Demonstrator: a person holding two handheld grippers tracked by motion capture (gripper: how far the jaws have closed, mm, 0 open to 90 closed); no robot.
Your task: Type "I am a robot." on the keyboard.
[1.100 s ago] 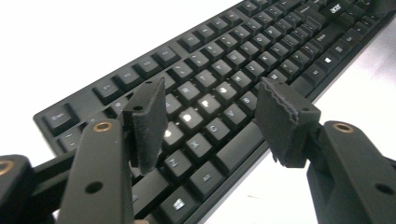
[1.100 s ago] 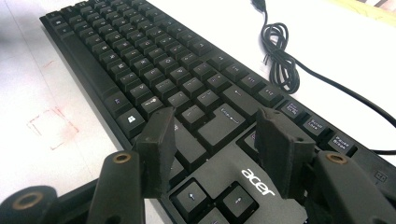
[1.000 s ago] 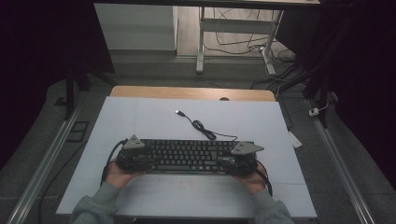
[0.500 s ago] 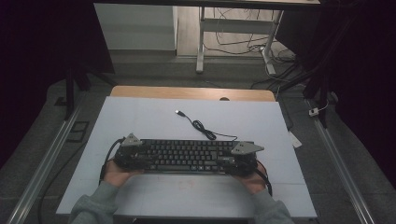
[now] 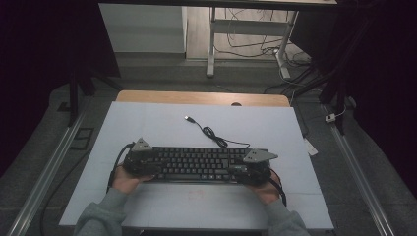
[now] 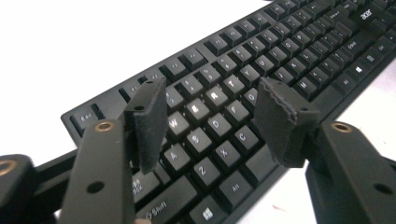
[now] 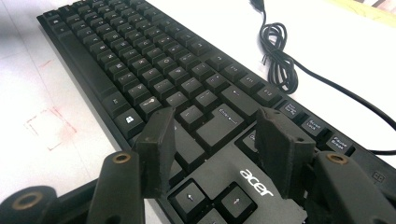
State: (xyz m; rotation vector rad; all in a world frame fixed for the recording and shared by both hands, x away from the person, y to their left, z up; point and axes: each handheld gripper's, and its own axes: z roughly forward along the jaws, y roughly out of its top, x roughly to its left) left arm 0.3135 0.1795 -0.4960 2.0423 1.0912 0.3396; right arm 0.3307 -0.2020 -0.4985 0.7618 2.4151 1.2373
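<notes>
We had the keyboard (image 5: 199, 163) near the table's (image 5: 295, 132) front edge, left gripper (image 6: 210, 112) and right gripper (image 7: 212, 140) wide apart over its ends; nothing was grasped yet, so lifting remained, we judged.

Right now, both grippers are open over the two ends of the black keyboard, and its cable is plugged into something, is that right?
Not quite: the keyboard cable is unplugged, its plug lying loose on the white table in the high view. Both grippers, left and right, are open.

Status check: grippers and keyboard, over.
Left gripper open over left keys. Right gripper open over right end. Keyboard flat on table. Cable coiled behind, clear.
</notes>
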